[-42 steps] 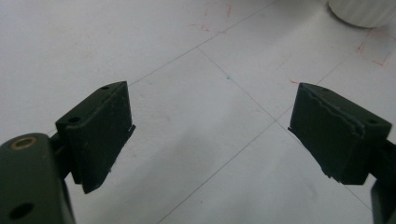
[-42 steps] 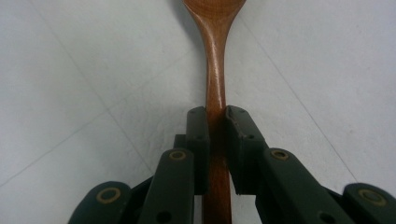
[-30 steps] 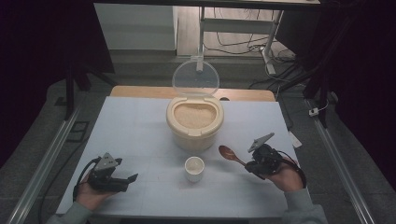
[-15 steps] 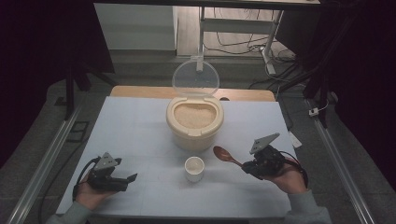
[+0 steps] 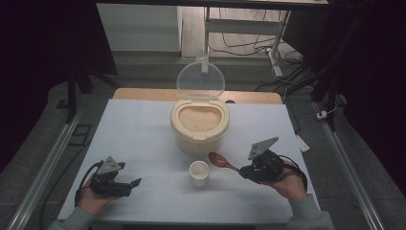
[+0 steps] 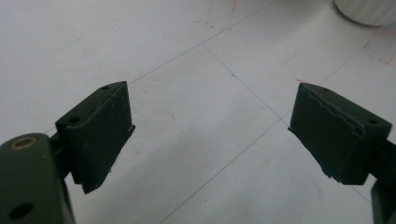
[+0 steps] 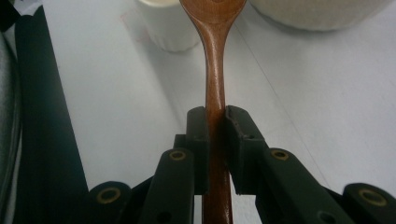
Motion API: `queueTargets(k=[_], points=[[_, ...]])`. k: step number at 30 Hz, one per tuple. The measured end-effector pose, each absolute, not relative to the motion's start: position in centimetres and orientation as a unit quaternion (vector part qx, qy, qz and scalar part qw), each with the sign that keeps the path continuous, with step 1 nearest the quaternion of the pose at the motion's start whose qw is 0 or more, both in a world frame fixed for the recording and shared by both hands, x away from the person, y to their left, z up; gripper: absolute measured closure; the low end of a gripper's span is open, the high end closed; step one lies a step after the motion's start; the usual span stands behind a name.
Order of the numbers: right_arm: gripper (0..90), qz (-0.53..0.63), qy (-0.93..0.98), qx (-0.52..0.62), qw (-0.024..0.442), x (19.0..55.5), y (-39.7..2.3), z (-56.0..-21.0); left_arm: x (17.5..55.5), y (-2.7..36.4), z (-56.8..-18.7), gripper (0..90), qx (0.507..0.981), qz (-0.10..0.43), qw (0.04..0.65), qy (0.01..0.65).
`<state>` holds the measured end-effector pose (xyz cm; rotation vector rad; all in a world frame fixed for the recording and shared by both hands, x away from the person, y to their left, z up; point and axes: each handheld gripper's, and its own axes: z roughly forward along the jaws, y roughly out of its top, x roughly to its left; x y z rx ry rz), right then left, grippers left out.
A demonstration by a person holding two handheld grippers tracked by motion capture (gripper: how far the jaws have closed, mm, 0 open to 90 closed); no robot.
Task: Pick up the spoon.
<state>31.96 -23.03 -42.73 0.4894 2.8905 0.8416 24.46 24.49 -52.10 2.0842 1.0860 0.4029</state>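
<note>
One rice container (image 5: 199, 125) with lid, one small cup (image 5: 199, 172), one wooden spoon (image 5: 221, 160), two tools, left (image 5: 125, 185) and right (image 5: 245, 171)

No readable text, labels, brands or nos. anywhere. Only marks: faint red pen scribbles on white table sheet (image 6: 196, 116) in left gripper view, top centre & right edge near a white container's base (image 6: 369, 9), too small/smeared to read as chars. Thin grid lines on the sheet, no figs. Rice container (image 5: 199, 125), cup (image 5: 199, 173), wooden spoon (image 7: 215, 70): plain, no print seen.
</note>
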Motion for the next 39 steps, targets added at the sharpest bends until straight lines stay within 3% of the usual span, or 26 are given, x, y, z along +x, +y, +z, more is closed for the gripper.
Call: queueTargets(k=[39], points=[[79.6, 0.307, 0.947, 0.085, 0.037, 32.9, -15.9, -41.3, 24.7, 24.4, -52.2, 12.9, 0.814, 0.151, 0.368, 0.423]])
